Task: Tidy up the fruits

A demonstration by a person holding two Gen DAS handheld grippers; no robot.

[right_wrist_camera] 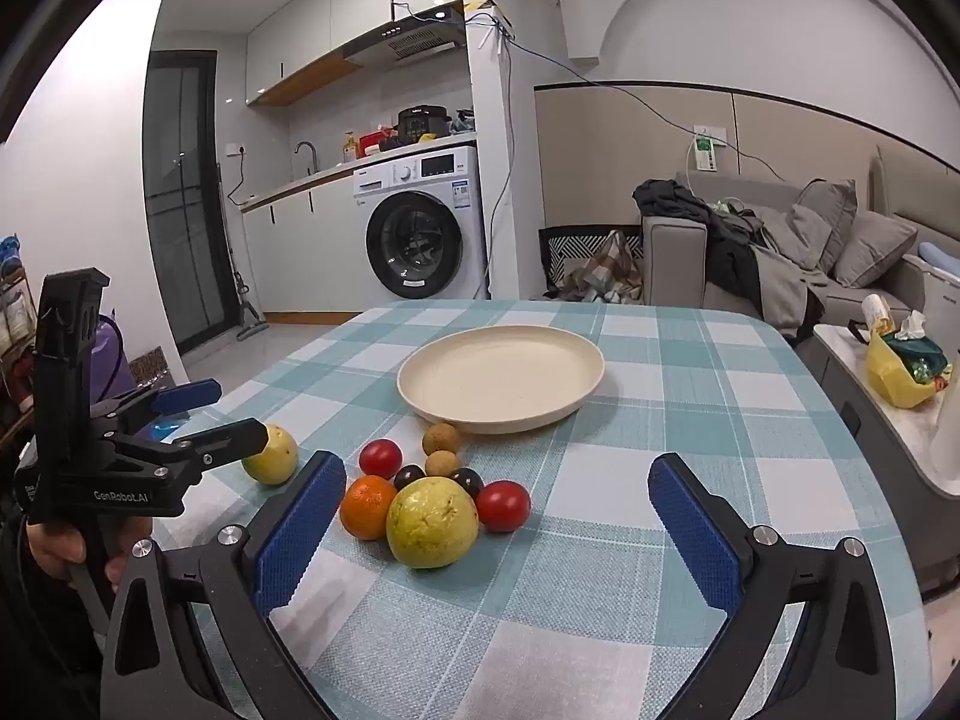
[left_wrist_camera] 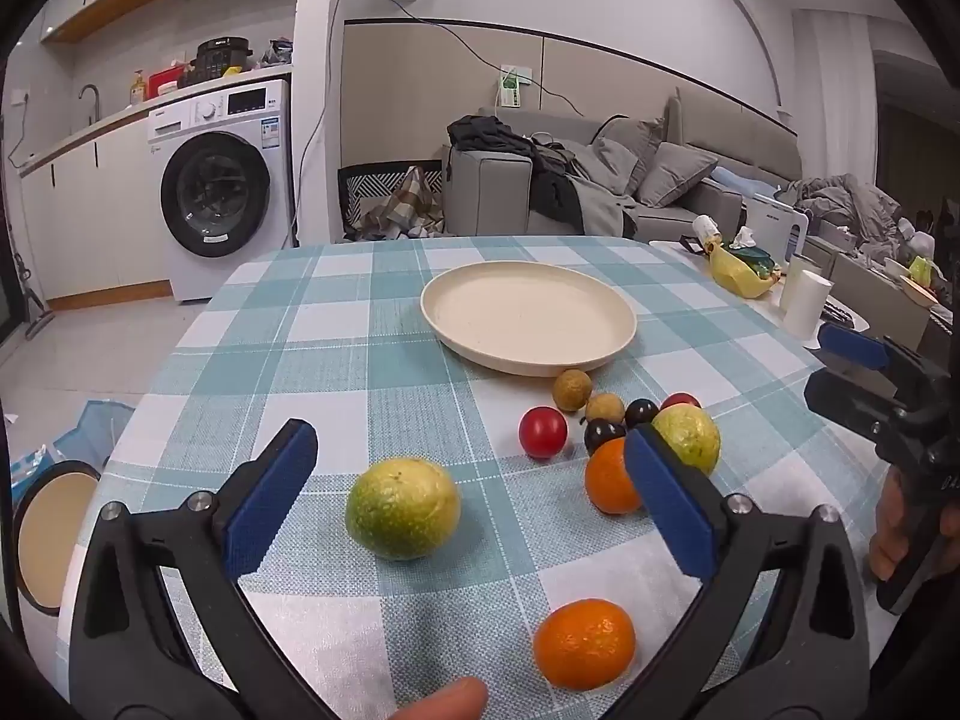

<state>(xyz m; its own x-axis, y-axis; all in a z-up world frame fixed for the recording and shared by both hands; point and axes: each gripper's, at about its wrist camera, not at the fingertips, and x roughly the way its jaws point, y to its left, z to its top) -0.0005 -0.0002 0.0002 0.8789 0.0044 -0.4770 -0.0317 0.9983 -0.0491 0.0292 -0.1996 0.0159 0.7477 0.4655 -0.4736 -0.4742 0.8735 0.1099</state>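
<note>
Fingers of left gripper spread wide, nothing betw pads, hovering over green-yellow citrus lying alone on checked tablecloth. Right gripper likewise fully spread, empty, facing yellow guava at 12 o'clock. Orange touching guava at 9, red tomato at 3, small longans + dark grapes behind. Cream plate empty, further at 12. Prob firm, round, rolls easily; tomato softer, so squeeze lightly. Best grip across widest middle
</note>
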